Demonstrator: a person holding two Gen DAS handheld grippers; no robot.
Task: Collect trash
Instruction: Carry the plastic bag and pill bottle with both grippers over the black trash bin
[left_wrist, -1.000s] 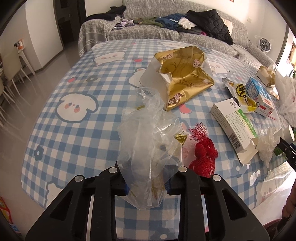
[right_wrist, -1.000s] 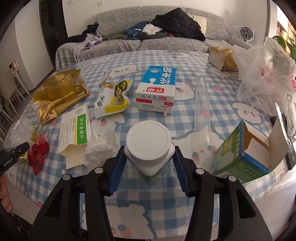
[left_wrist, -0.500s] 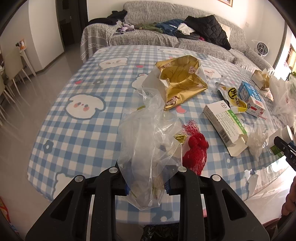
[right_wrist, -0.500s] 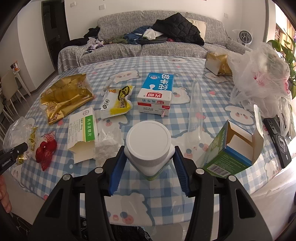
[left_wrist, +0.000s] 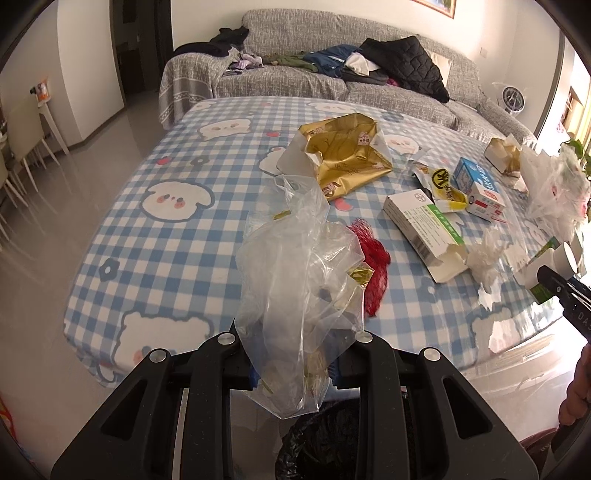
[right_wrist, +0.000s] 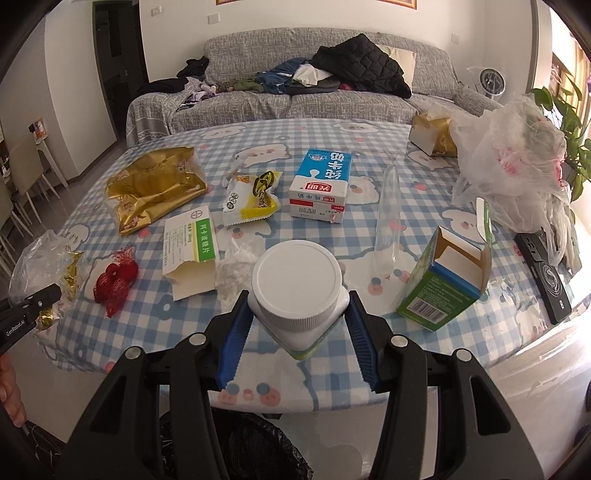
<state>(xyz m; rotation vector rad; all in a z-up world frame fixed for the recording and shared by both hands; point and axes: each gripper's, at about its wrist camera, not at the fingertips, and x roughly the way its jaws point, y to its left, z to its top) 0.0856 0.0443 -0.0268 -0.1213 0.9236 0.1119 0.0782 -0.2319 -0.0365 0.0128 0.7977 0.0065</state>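
Your left gripper (left_wrist: 293, 363) is clamped on a clear plastic bag (left_wrist: 295, 280) with gold wrappers inside; your right gripper (right_wrist: 297, 332) squeezes a white-lidded jar (right_wrist: 297, 282), its contents hidden; both hover near the table (right_wrist: 369, 236) edge, above a black-lined bin (right_wrist: 236, 446).

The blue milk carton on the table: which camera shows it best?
The right wrist view: the milk carton lies near centre, top face unobstructed. The left wrist view shows it small, far right, partly behind a yellow wrapper.

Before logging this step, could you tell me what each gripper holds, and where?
Left gripper: crumpled clear plastic bag, pinched near its lower end. Right gripper: white-capped jar, clamped below the cap.
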